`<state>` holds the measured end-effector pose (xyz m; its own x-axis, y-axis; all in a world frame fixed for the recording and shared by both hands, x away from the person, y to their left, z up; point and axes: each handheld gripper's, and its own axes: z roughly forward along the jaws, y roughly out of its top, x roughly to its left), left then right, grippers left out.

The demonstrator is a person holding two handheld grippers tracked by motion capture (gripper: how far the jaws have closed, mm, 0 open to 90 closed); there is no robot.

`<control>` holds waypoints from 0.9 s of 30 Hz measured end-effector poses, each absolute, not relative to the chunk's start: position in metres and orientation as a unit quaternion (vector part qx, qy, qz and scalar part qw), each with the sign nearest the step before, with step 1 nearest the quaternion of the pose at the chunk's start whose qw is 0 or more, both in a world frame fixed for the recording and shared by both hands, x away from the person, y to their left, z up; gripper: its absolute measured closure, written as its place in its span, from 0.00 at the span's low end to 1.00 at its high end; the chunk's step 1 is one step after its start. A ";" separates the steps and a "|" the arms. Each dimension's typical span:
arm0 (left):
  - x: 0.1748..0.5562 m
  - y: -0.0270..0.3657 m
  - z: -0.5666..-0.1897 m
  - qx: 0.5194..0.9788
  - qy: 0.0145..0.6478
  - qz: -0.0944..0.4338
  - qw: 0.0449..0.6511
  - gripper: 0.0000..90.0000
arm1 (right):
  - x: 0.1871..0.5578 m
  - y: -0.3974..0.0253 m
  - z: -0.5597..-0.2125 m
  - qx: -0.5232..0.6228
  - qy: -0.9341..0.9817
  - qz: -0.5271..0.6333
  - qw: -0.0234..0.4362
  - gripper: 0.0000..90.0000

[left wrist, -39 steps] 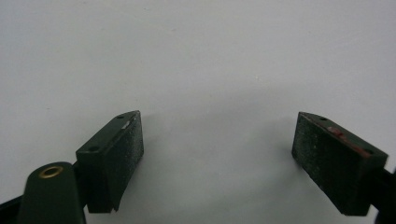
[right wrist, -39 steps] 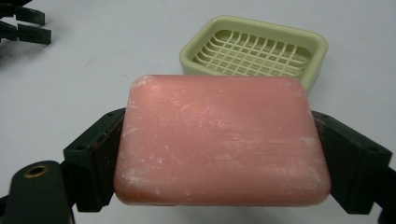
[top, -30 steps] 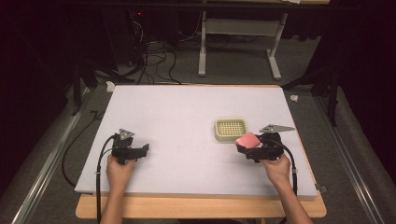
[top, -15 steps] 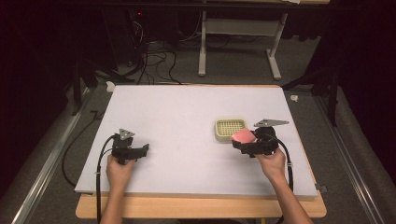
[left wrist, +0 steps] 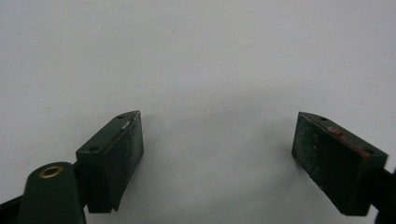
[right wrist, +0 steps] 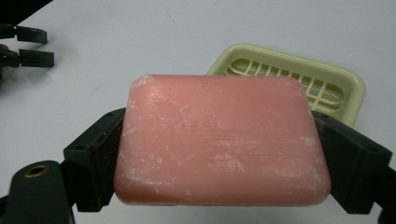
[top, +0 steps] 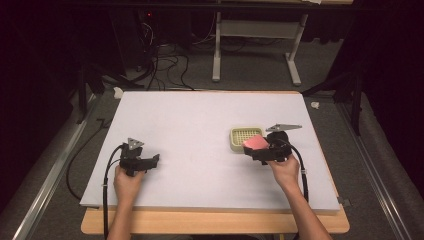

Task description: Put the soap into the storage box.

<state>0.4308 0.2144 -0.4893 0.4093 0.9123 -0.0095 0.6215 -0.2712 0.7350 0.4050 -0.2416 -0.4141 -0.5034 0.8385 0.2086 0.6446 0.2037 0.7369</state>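
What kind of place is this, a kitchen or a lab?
Likely a lab or recording workspace, not a kitchen: a white-covered table on grey carpet, tangled cables and a metal desk frame behind, and a hand-held gripper holding pink soap.

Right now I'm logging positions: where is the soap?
The pink soap is clamped in the right gripper, at the table's right side in the high view, just short of the soap dish.

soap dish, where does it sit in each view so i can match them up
High view: the pale green soap dish sits right of centre on the table, beside the right gripper.
Left gripper view: not in it.
Right gripper view: upper right, behind the pink soap bar.
Shared landmark: the soap bar.
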 end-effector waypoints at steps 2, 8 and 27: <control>0.431 0.214 -0.489 0.768 0.499 0.214 0.339 0.19 | 0.407 -0.240 -0.415 0.485 0.766 0.404 0.121 0.15; 0.431 0.214 -0.489 0.768 0.499 0.214 0.339 0.19 | 0.418 -0.237 -0.417 0.499 0.760 0.395 0.129 0.15; 0.431 0.214 -0.489 0.768 0.499 0.214 0.339 0.19 | 0.452 -0.222 -0.422 0.553 0.749 0.339 0.135 0.15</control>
<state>0.4308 0.2144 -0.4894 0.4094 0.9123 -0.0102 0.6216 -0.2708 0.7350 0.4520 -0.2225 -0.4216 -0.3514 0.9200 0.1734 0.7376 0.1580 0.6564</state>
